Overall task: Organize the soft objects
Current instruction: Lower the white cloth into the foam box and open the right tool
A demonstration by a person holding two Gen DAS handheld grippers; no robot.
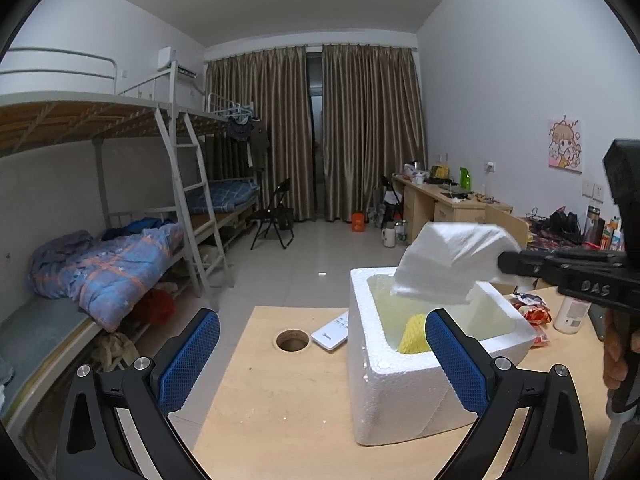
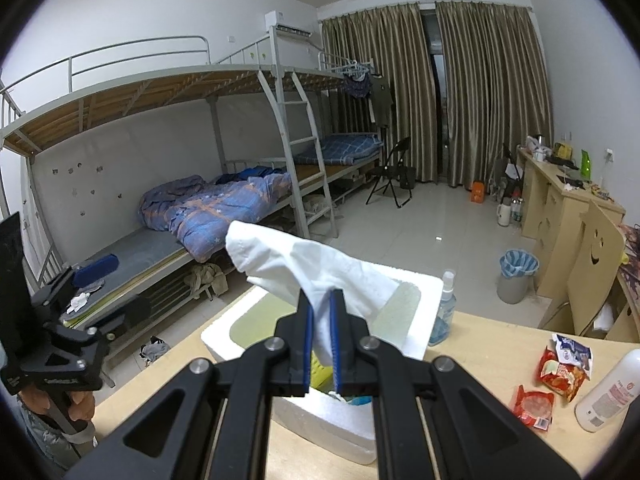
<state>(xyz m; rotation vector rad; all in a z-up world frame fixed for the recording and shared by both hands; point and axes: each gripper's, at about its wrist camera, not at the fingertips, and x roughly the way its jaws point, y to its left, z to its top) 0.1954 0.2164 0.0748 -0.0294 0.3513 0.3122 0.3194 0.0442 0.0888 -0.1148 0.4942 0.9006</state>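
Observation:
A white foam box (image 1: 404,396) stands on the wooden table (image 1: 280,400); it also shows in the right wrist view (image 2: 328,420). A yellow foam net piece (image 1: 414,334) lies inside it. My right gripper (image 2: 321,320) is shut on a white cloth (image 2: 304,268) and holds it above the box's opening; in the left wrist view the white cloth (image 1: 448,260) hangs over the box's far side. My left gripper (image 1: 322,344) is open and empty, its blue pads beside the box's near left corner.
A white remote (image 1: 330,332) and a round hole (image 1: 293,340) lie left of the box. Snack packets (image 2: 560,372), a white bottle (image 2: 610,392) and a blue spray bottle (image 2: 444,312) stand on the table's right part. A bunk bed (image 2: 200,208) stands beyond the table.

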